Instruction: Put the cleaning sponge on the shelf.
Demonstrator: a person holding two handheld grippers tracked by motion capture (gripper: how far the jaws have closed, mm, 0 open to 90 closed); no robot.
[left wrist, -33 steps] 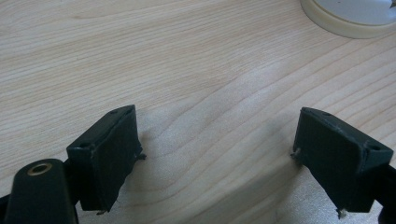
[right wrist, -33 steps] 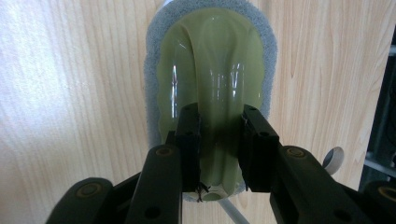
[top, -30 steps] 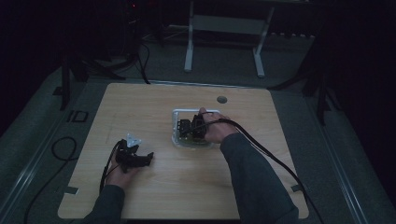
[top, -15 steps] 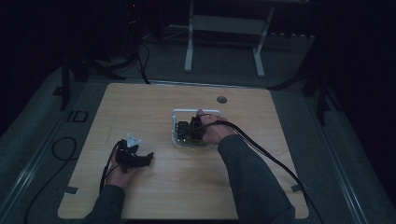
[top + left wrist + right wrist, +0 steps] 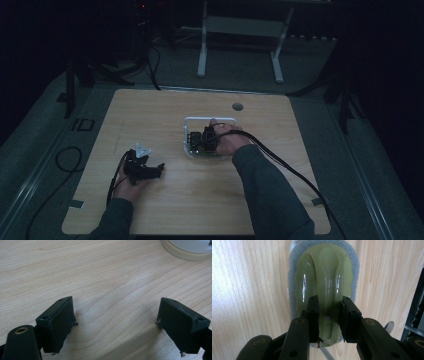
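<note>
1. Two hand-held grippers are on our list, both over a light wooden table point(image 5: 165, 200).
2. Right gripper point(image 5: 329, 315): we record its fingers point(image 5: 312, 315) closed on the raised middle grip of a translucent yellow-green plastic scrubber with a grey sponge pad point(image 5: 324, 272), one finger pressing on each side of the grip.
3. The scrubber lies flat on the table, its grey pad underneath; from the high view it sits inside a white rectangular frame point(image 5: 210, 119) near the table's middle.
4. Left gripper point(image 5: 115, 322): we record its fingers point(image 5: 58, 322) wide apart with bare wood between them, gripping nothing; it rests low at the table's near left.
5. Cream round rim point(image 5: 185, 253): seen at the far edge of the left gripper view, well apart from those fingers.
</note>
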